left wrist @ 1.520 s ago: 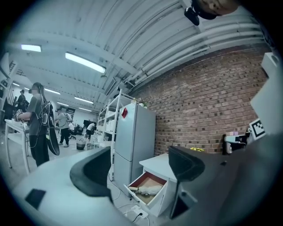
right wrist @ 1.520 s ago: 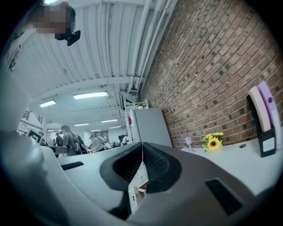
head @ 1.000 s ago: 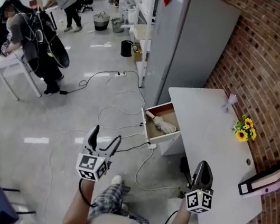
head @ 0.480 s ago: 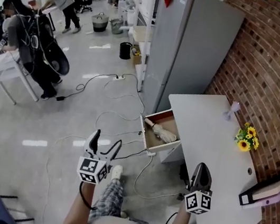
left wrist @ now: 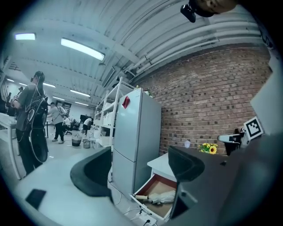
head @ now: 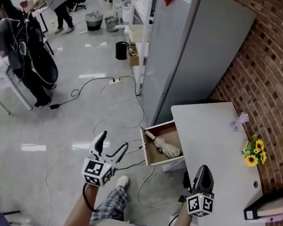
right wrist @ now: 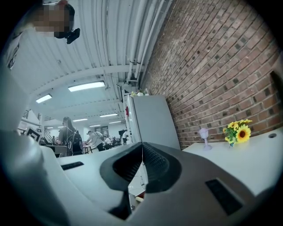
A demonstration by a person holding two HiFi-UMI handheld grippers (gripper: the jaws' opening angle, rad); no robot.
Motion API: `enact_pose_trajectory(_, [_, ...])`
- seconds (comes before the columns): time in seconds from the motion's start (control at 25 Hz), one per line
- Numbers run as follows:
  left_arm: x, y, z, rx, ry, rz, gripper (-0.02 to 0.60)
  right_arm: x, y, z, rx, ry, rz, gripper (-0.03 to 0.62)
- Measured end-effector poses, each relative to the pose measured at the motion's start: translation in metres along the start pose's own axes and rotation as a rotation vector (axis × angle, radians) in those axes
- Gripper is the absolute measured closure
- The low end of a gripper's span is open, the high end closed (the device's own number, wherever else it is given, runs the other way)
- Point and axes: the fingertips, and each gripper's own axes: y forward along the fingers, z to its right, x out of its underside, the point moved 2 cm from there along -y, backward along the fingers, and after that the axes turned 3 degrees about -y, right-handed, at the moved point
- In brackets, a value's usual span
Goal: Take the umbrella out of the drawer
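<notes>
Beige umbrella (head: 168, 148) lies in the open drawer (head: 147, 150), closer to both grippers than a second ago. The left gripper (head: 111, 146) gapes wide and empty. The right gripper (head: 204, 173) is pressed together on nothing.

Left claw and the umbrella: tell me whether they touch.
Apart. The head view shows the open left claw over the floor, with floor between it and the umbrella lying in the drawer.

On the white table (head: 211, 149) beside the brick wall: sunflowers (head: 254, 155), a small pale ornament (head: 239, 121), a binder (head: 271, 206) at the wall-side edge. In its open drawer (head: 166, 133): a folded umbrella (head: 168, 148), lying flat. Across the grey floor (head: 69, 124): loose cables (head: 113, 111).
</notes>
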Motion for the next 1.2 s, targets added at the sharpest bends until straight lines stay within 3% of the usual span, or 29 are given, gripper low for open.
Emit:
enact_pose_trajectory(0.8, [-0.019, 0.229, -0.051, 0.217, 0.018, -0.075, 0.193, 0.019, 0.185, 0.012, 0.148, -0.012, -0.026, 0.576])
enact_pose_trajectory(1.2, [-0.007, 0.291, -0.050, 0.281, 0.031, -0.114, 0.193, 0.035, 0.216, 0.019, 0.186, -0.046, -0.077, 0.576])
